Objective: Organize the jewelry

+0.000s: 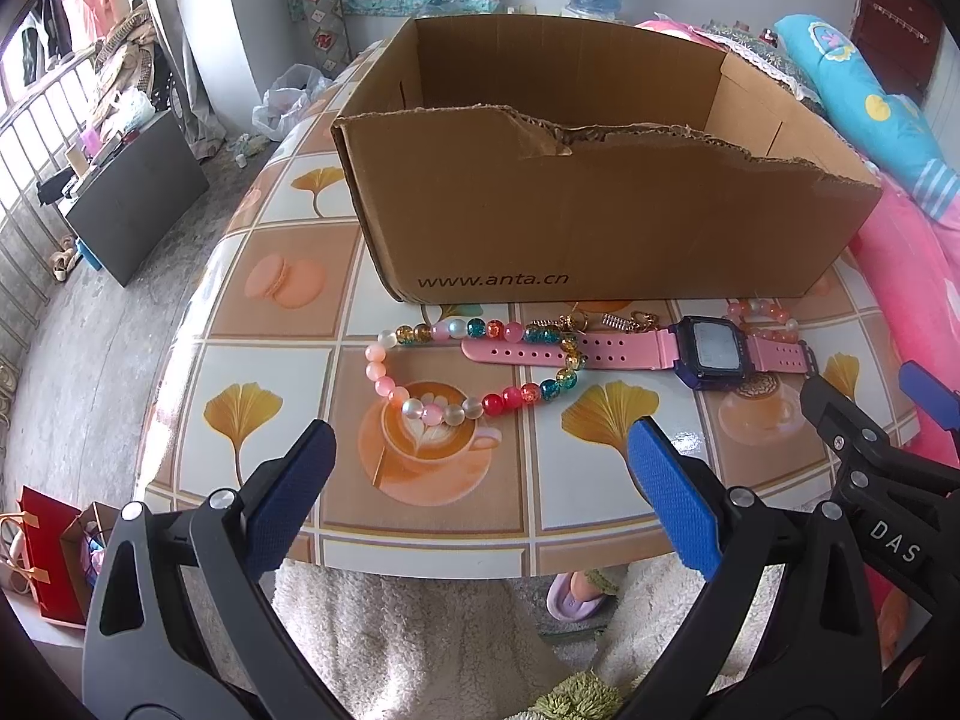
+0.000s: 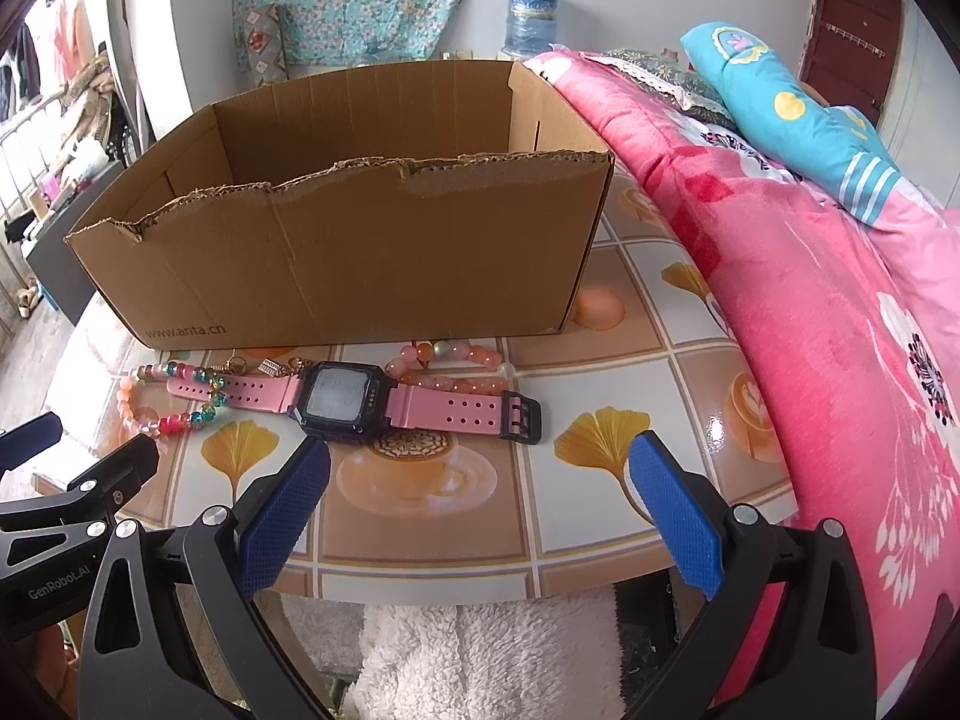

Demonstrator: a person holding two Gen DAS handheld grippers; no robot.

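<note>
An open cardboard box [image 1: 600, 228] stands at the back of the table; it also shows in the right wrist view [image 2: 360, 264]. In front of it lie a multicoloured bead necklace [image 1: 456, 408], a pink-strapped digital watch [image 1: 708, 354] [image 2: 342, 399], a pink-orange bead bracelet [image 2: 450, 369] and small gold pieces [image 1: 624, 321]. My left gripper [image 1: 480, 492] is open and empty, near the table's front edge below the necklace. My right gripper [image 2: 480, 498] is open and empty, just in front of the watch. The right gripper also shows in the left wrist view [image 1: 870, 408].
The table [image 1: 288, 360] has a tile-patterned cloth with leaf and coffee prints. A pink quilt [image 2: 810, 300] and blue pillow [image 2: 792, 114] lie on a bed to the right. A dark cabinet [image 1: 138, 204] stands on the floor at left.
</note>
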